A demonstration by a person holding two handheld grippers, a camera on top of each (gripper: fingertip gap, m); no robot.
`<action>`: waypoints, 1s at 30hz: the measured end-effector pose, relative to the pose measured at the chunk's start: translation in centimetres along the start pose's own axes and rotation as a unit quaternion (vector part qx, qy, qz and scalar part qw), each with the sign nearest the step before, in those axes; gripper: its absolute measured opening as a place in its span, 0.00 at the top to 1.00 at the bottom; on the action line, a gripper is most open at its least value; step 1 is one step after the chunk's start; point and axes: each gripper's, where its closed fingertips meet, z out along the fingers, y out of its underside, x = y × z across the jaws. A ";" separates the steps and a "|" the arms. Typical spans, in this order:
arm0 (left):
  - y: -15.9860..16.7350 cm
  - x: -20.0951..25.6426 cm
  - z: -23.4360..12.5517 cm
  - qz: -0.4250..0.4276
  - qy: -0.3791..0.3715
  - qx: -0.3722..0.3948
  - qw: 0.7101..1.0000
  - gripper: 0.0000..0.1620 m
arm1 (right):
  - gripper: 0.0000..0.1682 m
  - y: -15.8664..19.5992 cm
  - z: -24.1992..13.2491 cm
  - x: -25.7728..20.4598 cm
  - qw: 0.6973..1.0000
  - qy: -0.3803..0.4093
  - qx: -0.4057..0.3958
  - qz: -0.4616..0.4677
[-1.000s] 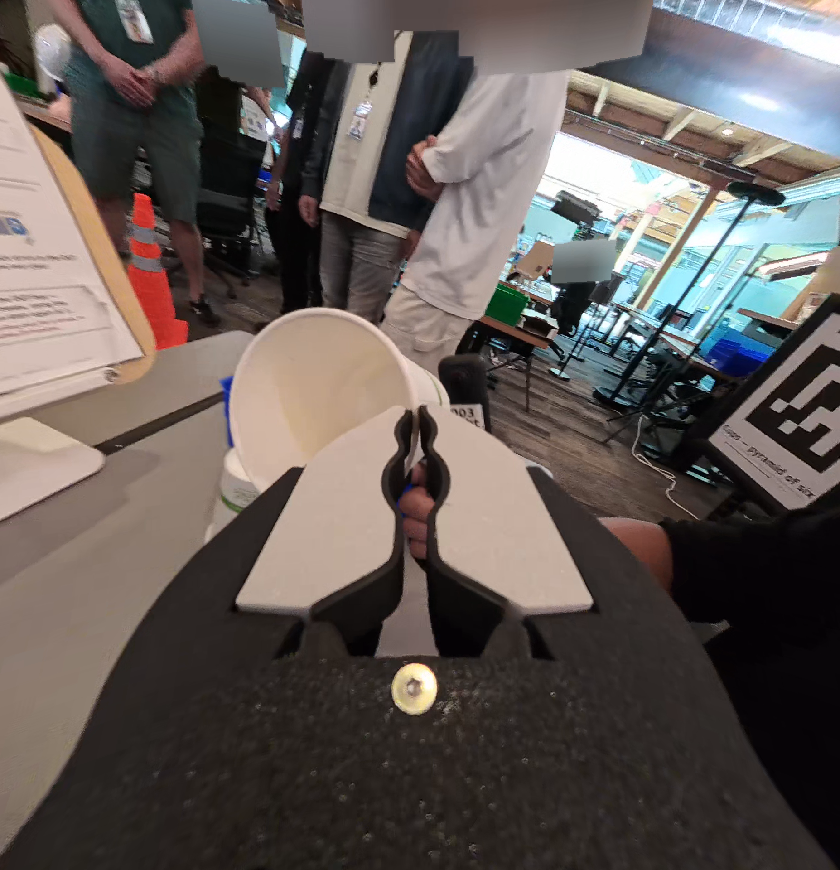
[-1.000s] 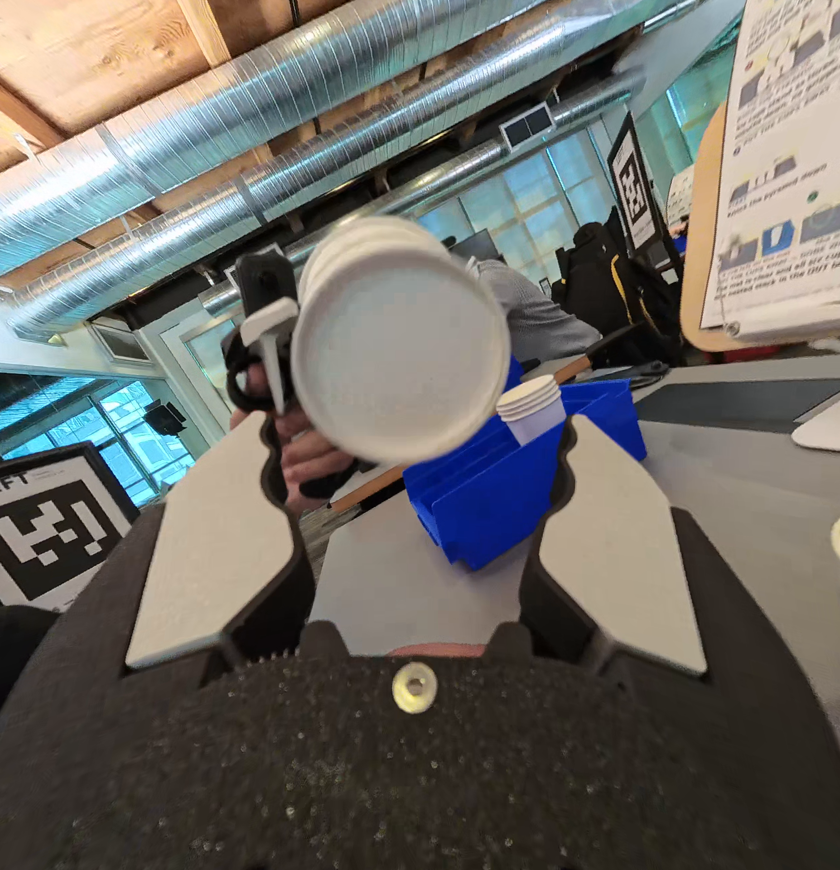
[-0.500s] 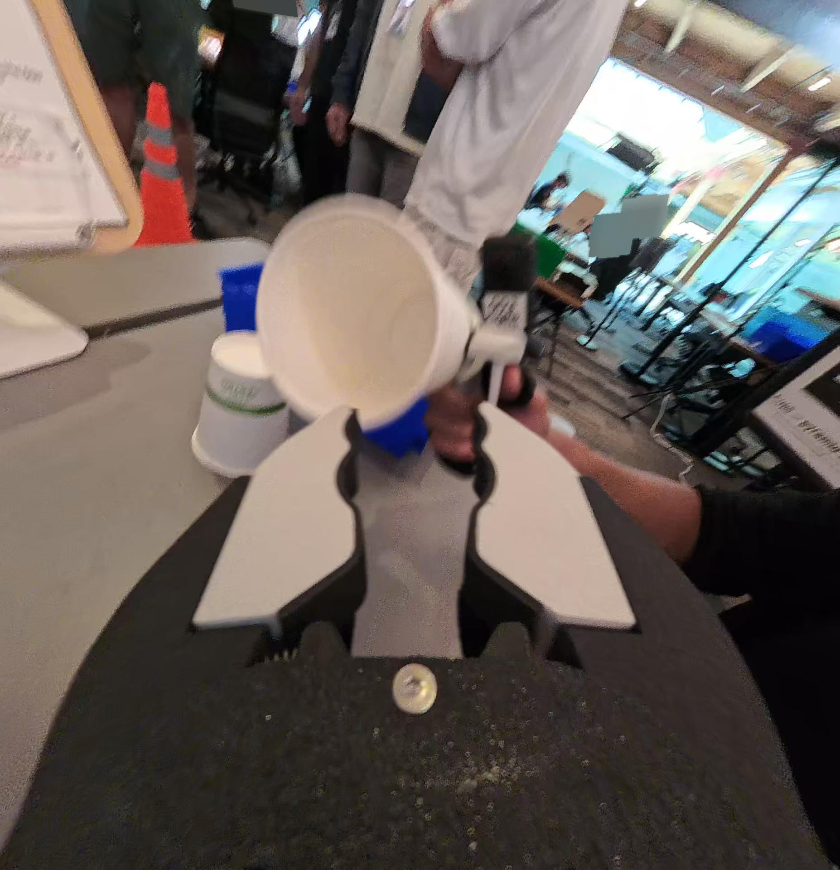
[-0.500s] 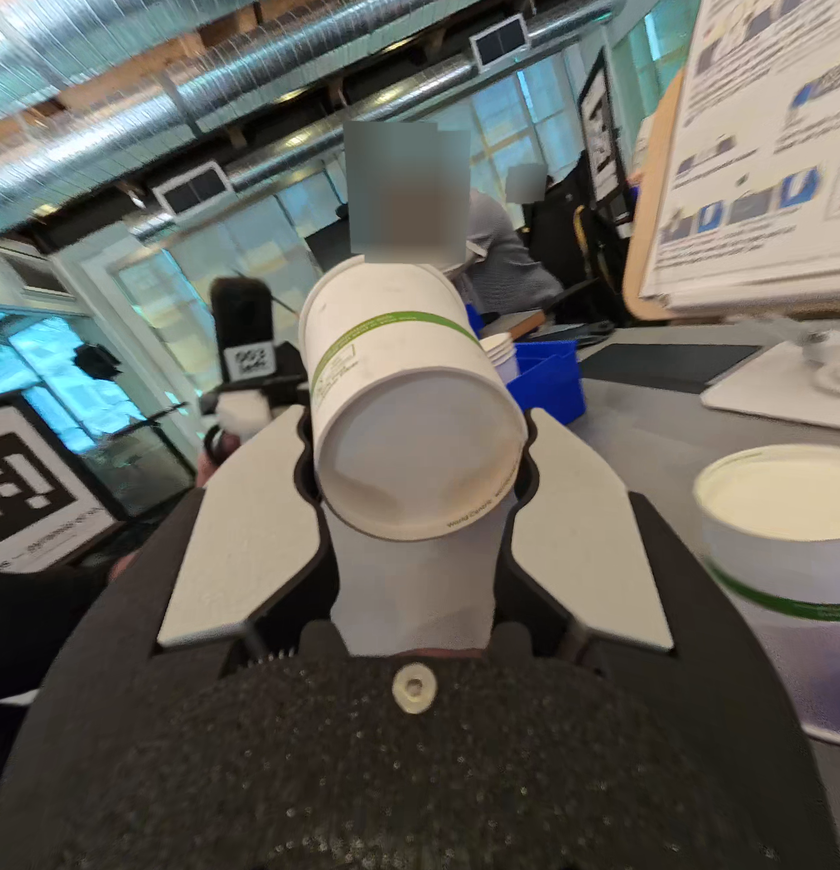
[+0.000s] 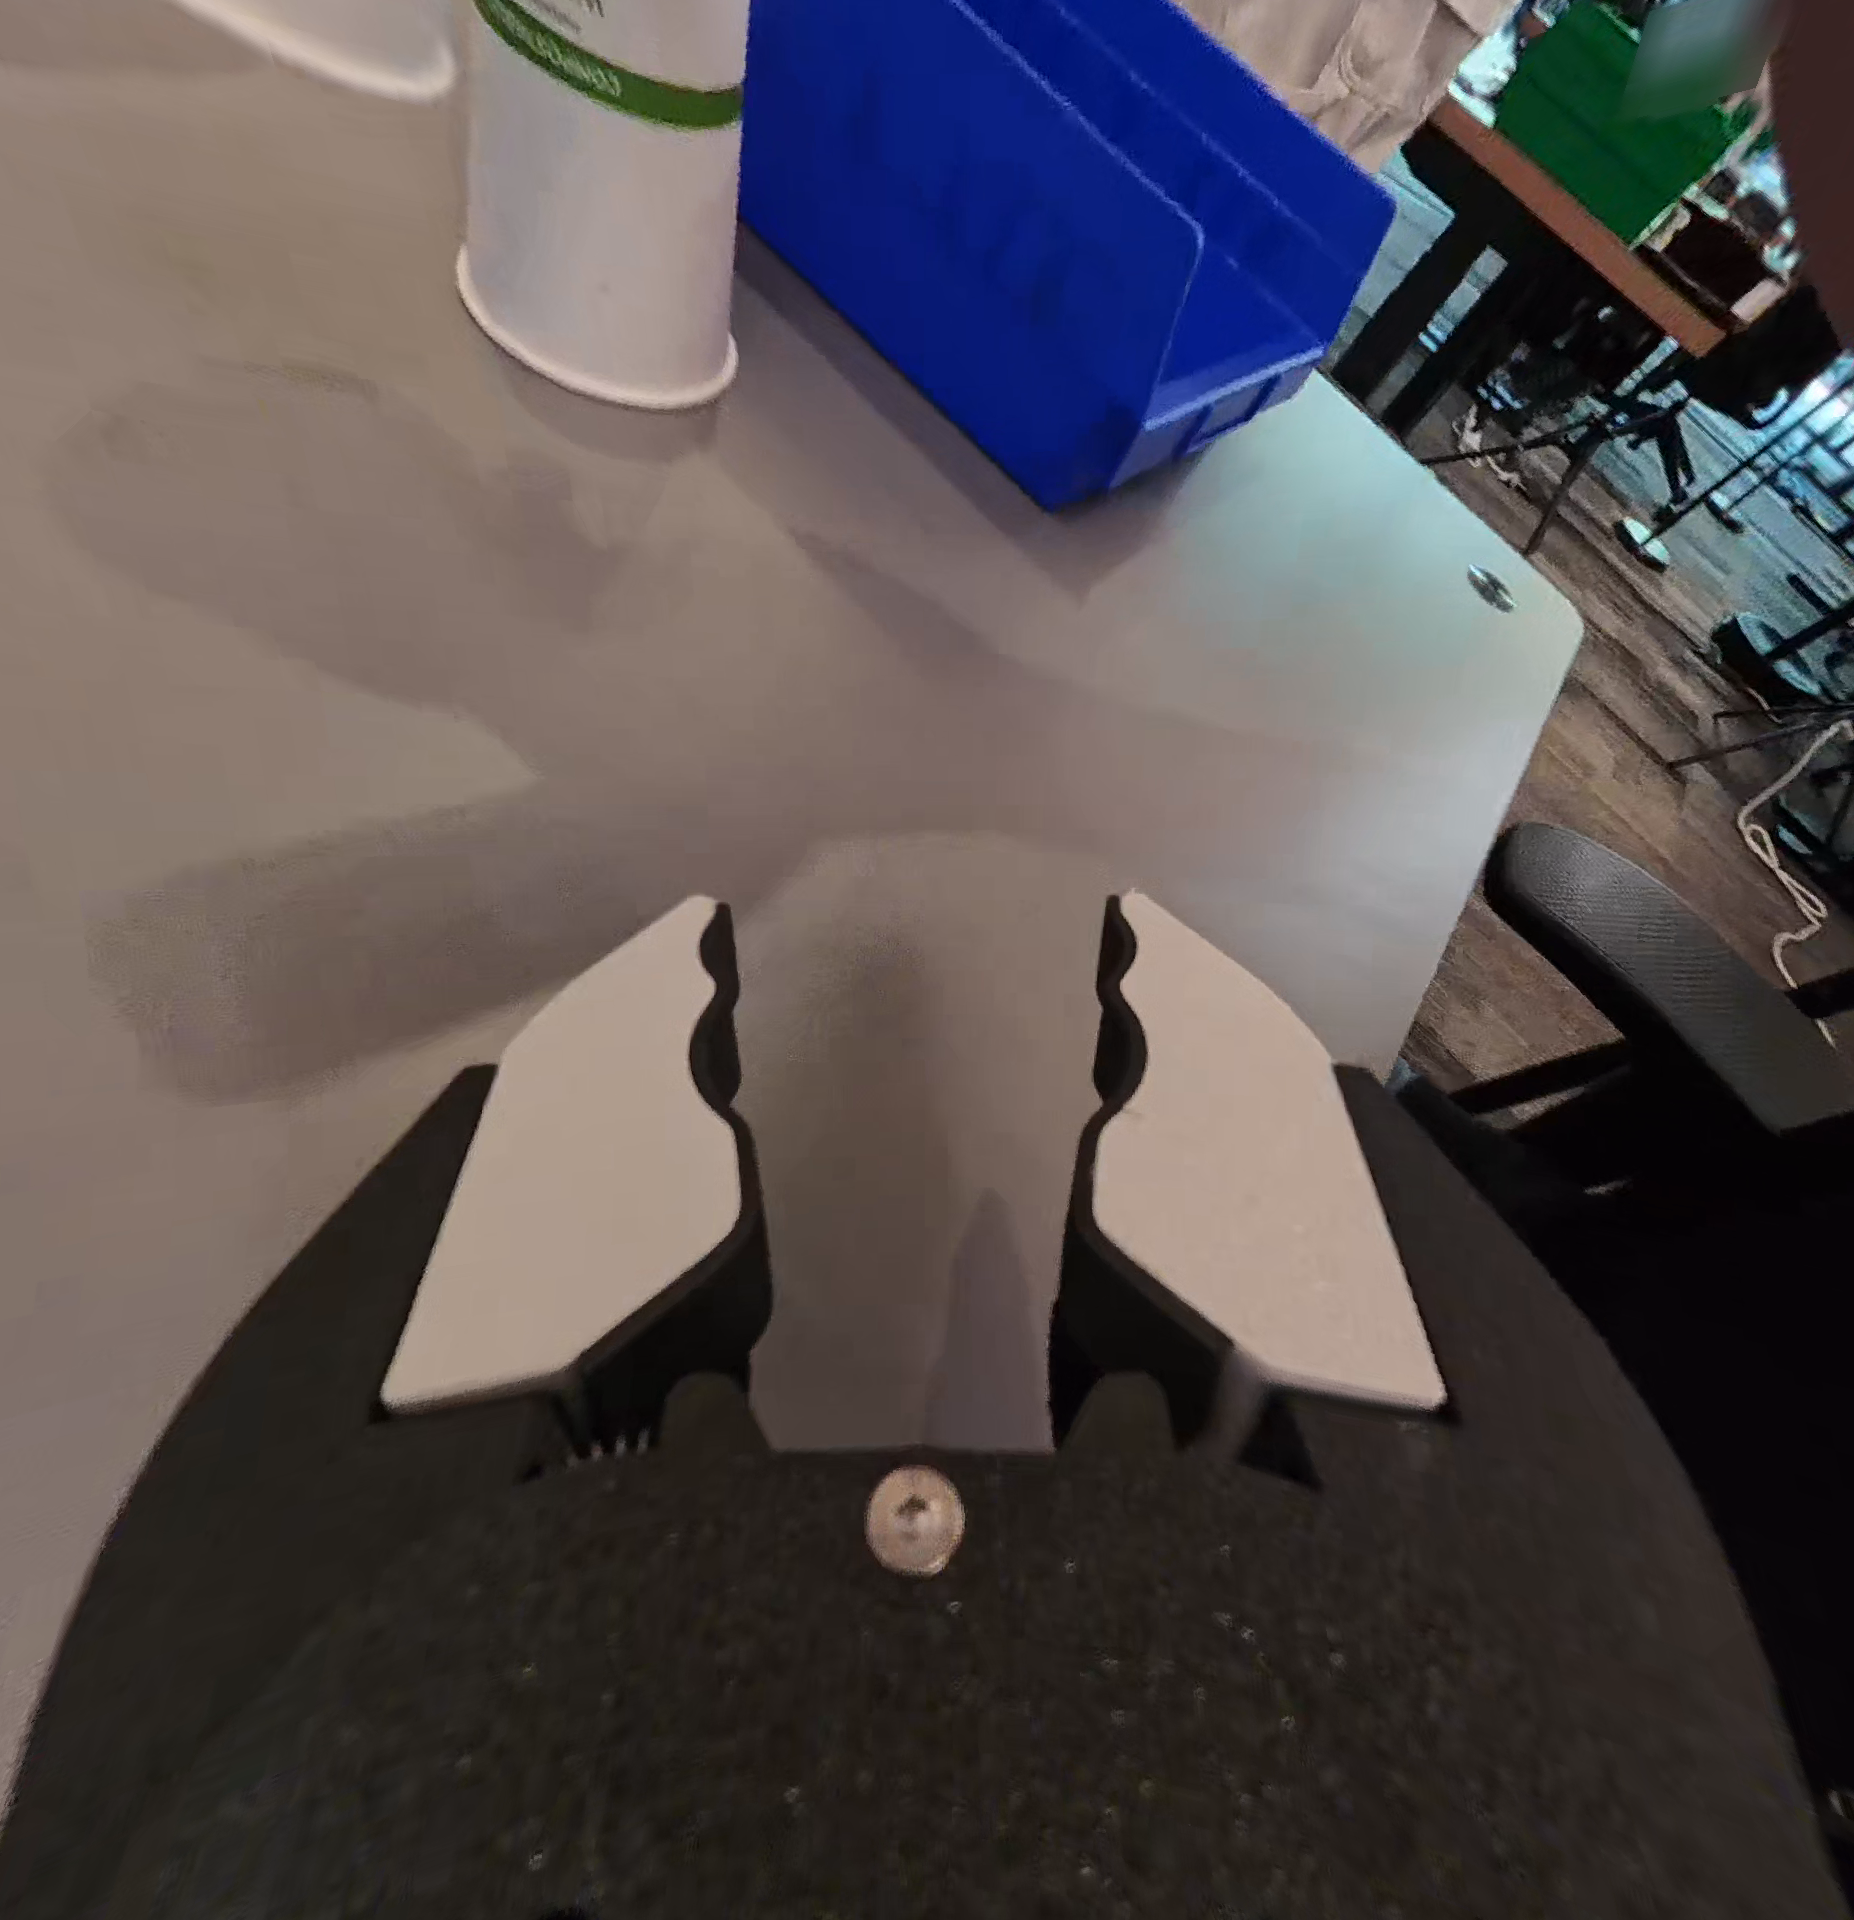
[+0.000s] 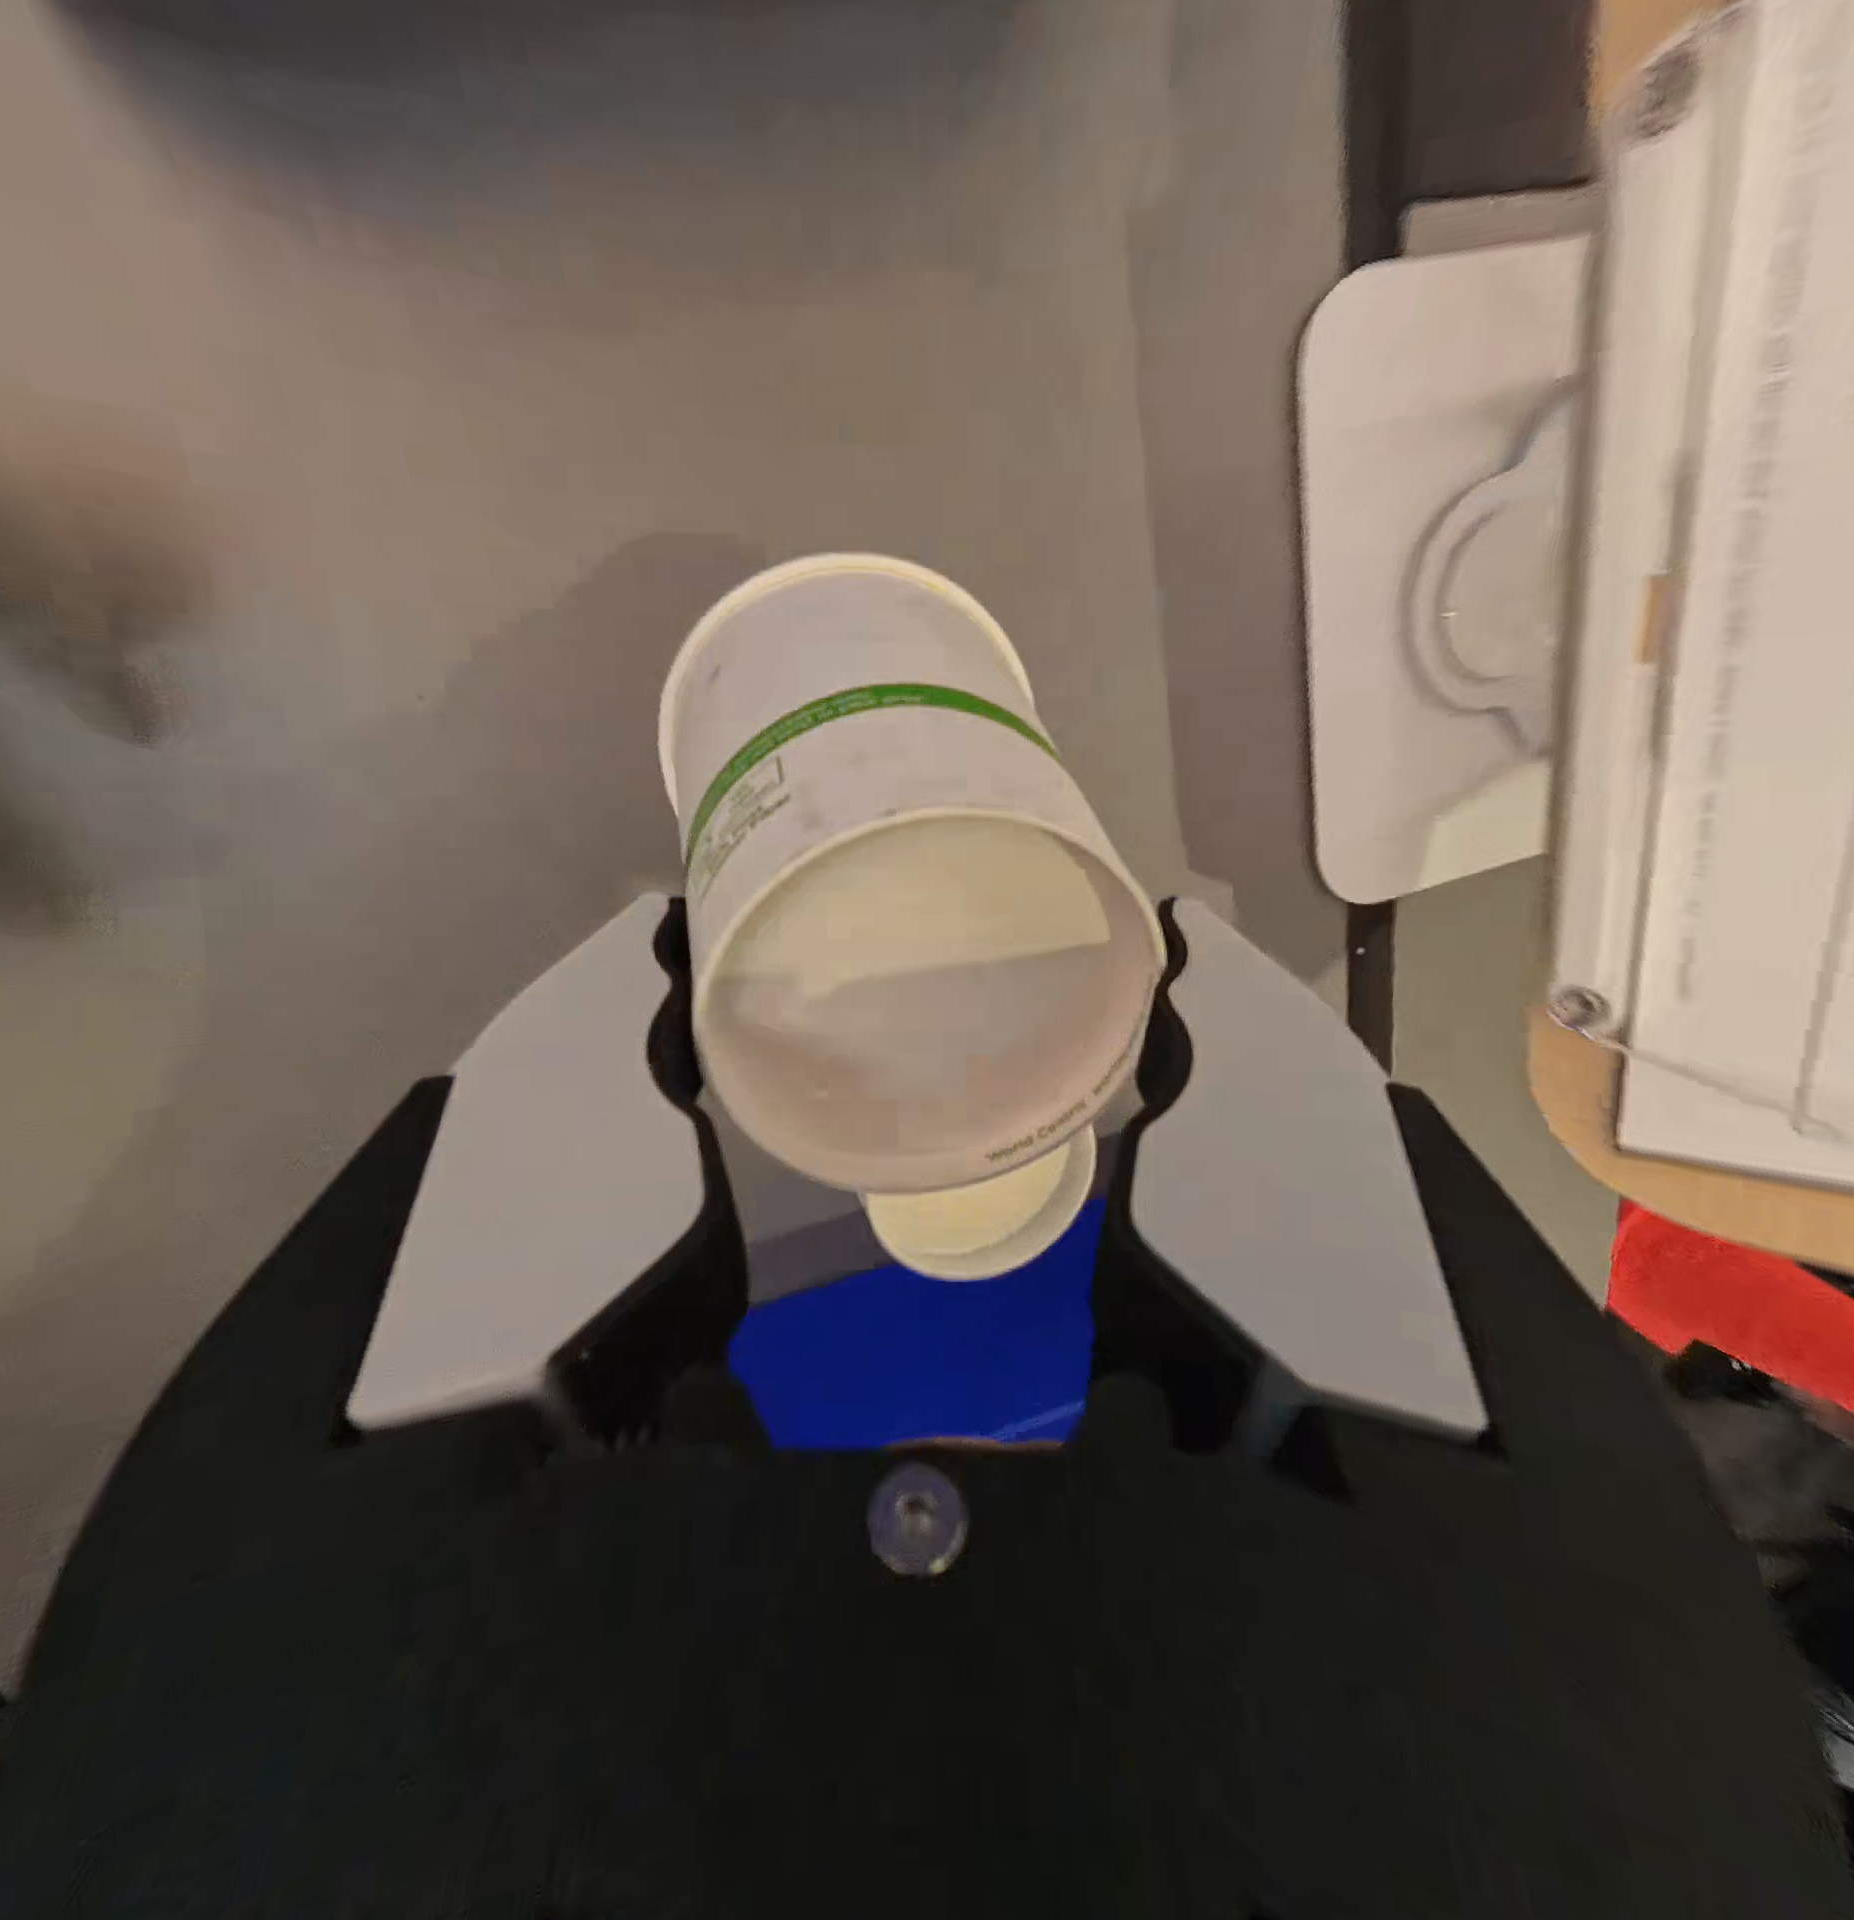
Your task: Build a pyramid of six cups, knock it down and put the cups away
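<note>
1. Left tool (image 5: 915,914) — spread wide, empty, above the grey bench (image 5: 279,727).
2. Upside-down paper cup (image 5: 601,197) stands beside the blue bin (image 5: 1006,249).
3. Right tool (image 6: 915,920) pinches a green-banded cup (image 6: 881,831) — base toward the camera, long axis pointing away.

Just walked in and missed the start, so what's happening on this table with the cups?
A person is working with two handheld grippers. The right gripper is clamped on a white paper cup with a green band, held bottom toward the camera above the grey table. The left gripper is open and empty over the table. One cup stands upside down beside a blue bin. No pyramid shows in these views.
</note>
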 end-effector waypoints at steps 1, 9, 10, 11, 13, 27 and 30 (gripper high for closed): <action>0.2 0.0 0.2 0.000 0.003 -0.005 1.000 0.60 | 0.51 -0.1 1.2 -0.1 1.000 -0.011 -0.021 -0.006; 1.1 1.0 0.6 0.016 0.017 -0.022 0.999 0.61 | 0.51 0.7 6.6 -0.2 0.994 -0.044 -0.104 -0.013; 1.1 1.2 0.6 0.022 0.021 -0.022 0.999 0.62 | 0.51 0.9 6.8 -0.4 0.993 -0.049 -0.107 -0.014; 1.0 1.3 0.5 0.025 0.023 -0.020 0.999 0.63 | 0.51 1.1 7.0 -0.6 0.992 -0.052 -0.111 -0.013; 0.9 1.4 0.5 0.028 0.025 -0.019 0.999 0.62 | 0.51 1.4 7.3 -0.7 0.991 -0.050 -0.120 -0.017; 0.4 0.9 0.0 0.026 0.013 -0.007 1.000 0.61 | 0.45 -0.4 -0.5 -1.2 0.998 0.051 0.041 -0.004; -1.4 0.4 -1.7 0.031 0.006 0.026 0.999 0.62 | 0.48 0.0 -4.7 -5.2 0.971 0.073 0.216 0.065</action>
